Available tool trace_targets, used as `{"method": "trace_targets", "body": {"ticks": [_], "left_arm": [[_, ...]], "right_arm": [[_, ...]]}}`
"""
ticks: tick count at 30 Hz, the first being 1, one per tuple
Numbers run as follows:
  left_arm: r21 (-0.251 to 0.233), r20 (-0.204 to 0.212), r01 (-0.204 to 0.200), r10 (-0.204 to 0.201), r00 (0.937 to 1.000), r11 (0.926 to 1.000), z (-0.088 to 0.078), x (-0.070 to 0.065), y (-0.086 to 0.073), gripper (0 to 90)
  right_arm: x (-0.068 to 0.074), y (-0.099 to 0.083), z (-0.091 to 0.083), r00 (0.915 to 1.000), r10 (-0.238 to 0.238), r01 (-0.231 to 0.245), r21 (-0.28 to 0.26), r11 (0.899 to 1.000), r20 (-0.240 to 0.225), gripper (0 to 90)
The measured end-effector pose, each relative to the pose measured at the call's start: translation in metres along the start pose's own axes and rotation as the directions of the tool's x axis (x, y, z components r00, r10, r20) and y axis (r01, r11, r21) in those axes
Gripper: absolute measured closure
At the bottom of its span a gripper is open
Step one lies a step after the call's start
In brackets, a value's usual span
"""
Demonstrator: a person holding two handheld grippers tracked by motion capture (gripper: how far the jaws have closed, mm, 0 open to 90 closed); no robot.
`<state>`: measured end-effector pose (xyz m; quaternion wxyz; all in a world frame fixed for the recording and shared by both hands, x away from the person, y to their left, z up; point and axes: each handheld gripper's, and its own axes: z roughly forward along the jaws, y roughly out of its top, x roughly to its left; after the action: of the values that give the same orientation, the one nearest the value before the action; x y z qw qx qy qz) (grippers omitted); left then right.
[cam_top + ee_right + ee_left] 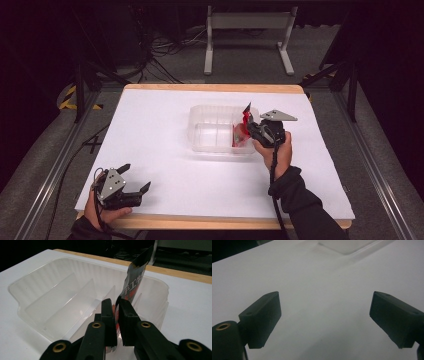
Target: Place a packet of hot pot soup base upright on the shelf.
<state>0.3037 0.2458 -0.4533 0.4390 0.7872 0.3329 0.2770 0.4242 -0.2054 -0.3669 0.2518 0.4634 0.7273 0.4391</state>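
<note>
Right gripper (117, 322): my jaws are pinched narrow on a red-and-black snack packet (135, 277), gripping it low down so most of it stands up above my pads, tilted a little.

Packet's place: at the right-hand end of the clear plastic tray (200, 112), over its end compartment; in the high view the packet (243, 125) sits just inside the tray's right wall. I cannot tell whether its bottom edge touches the tray floor.

Left gripper (131, 181): my jaws stand wide with nothing between them, resting near the front left corner of the counter (165, 100), well apart from the tray.

Step in hand, as I judge it: setting the packet down into the tray's end compartment.

Risk, snagging: the tray has thin ribbed dividers (82, 293); if I lower at this tilt, the packet could catch on one and buckle or straddle two compartments.

Risk, tray shifting: the tray looks light and nothing steadies it, so a push from my right jaws against its wall could slide it across the counter.

Risk, early release: letting go while the packet is upright could let it topple over the rim and out.

Risk, slip: glossy film held by a narrow strip may slide through my pads.
</note>
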Motion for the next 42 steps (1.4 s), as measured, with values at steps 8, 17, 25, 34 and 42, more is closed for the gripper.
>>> {"method": "trace_targets", "body": {"ticks": [8,17,25,34,42], "left_arm": [[0.01,0.006,-0.009,0.009,0.9999,0.9999,0.001,-0.001,0.0,11.8],[0.014,0.007,-0.012,0.012,0.9999,0.9998,0.002,-0.001,0.0,12.0],[0.017,0.007,-0.013,0.013,0.9999,0.9998,0.002,-0.002,0.0,12.2],[0.021,0.007,-0.013,0.013,0.9999,0.9997,0.003,-0.003,-0.001,12.4],[0.026,0.005,-0.016,0.016,0.9999,0.9995,0.002,-0.003,-0.001,12.4]], "right_arm": [[-0.002,0.001,-0.002,0.9994,-0.032,0.032,0.019,0.999,-0.014,82.6],[-0.005,0.004,-0.005,0.9959,-0.08,0.083,0.052,0.995,-0.042,79.0],[-0.005,0.005,-0.011,0.9881,-0.134,0.139,0.072,0.988,-0.076,77.2],[-0.008,0.004,-0.02,0.9812,-0.157,0.165,0.065,0.984,-0.113,76.4],[-0.011,0.004,-0.028,0.9775,-0.168,0.177,0.064,0.982,-0.128,76.5]]}}
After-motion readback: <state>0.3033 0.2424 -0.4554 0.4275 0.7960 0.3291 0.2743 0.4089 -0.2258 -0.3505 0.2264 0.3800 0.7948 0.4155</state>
